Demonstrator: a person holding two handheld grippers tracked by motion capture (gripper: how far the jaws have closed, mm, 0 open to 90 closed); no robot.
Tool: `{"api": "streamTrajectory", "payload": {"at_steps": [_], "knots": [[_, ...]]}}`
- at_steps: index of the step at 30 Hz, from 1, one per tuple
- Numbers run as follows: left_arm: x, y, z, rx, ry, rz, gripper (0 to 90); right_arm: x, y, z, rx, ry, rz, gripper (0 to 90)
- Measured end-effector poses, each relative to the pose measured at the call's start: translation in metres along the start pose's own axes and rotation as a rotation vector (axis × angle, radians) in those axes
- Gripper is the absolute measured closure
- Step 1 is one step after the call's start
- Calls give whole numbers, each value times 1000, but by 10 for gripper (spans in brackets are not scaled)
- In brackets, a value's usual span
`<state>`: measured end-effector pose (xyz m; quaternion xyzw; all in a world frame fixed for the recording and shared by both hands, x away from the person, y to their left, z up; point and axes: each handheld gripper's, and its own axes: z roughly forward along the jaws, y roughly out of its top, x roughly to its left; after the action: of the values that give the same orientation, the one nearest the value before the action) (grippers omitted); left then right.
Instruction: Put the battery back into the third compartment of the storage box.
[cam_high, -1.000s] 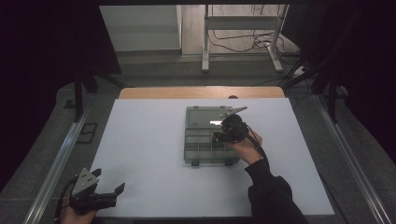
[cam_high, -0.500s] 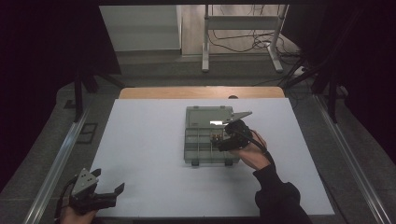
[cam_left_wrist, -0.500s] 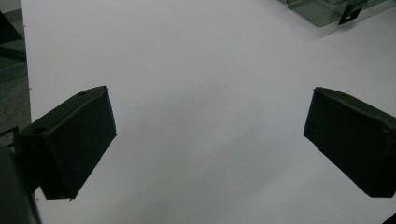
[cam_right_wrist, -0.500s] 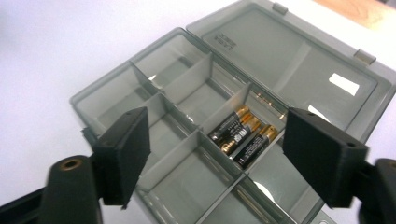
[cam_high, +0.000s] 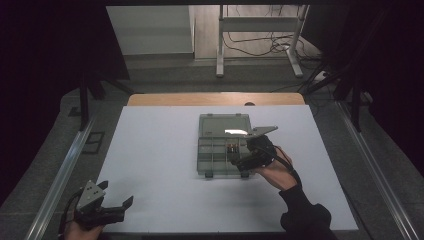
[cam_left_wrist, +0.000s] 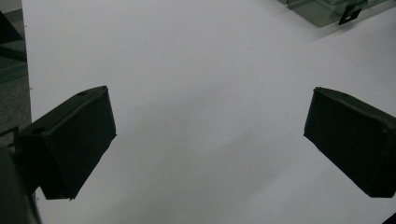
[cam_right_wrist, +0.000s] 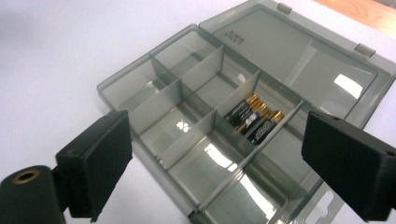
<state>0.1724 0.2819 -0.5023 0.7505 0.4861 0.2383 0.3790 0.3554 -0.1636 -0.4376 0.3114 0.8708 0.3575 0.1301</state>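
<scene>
batteries (cam_right_wrist: 252, 117), three of them lying side by side, sit in one compartment of a smoky clear plastic organiser box (cam_right_wrist: 140, 95); in the right gripper view they appear just right of centre, with their gold ends toward the upper right of the frame. left to right in the high view: left gripper (cam_high: 114, 206), lower left corner of the frame, over the near edge of the white table (cam_high: 160, 150), jaws spread and holding nothing; organiser box (cam_high: 215, 150), centre of the frame, lid (cam_high: 224, 126) folded back flat toward the top of the frame; batteries (cam_high: 232, 148), small dark shapes in a compartment of the box's right half; right gripper (cam_high: 239, 161), just right of centre, at the box's right edge, held by a hand (cam_high: 275, 172) in a dark sleeve (cam_high: 305, 215) that enters from the bottom of the frame. in the left gripper view the jaws stand wide apart over bare table surface (cam_left_wrist: 205, 93), with a corner of the box (cam_left_wrist: 327, 11) at the upper right of the frame. in the right gripper view the jaws stand wide apart at lower left and lower right, gripping nothing, with the divided tray between them and the batteries nearer the right-hand jaw; the other compartments in view look empty.
</scene>
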Motion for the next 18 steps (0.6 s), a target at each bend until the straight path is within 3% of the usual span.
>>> {"api": "streamTrajectory", "payload": {"at_steps": [18], "knots": [[0, 0, 0, -2, 0, -1, 24, 17, -29, -19, -1, -26, -27, 10]]}}
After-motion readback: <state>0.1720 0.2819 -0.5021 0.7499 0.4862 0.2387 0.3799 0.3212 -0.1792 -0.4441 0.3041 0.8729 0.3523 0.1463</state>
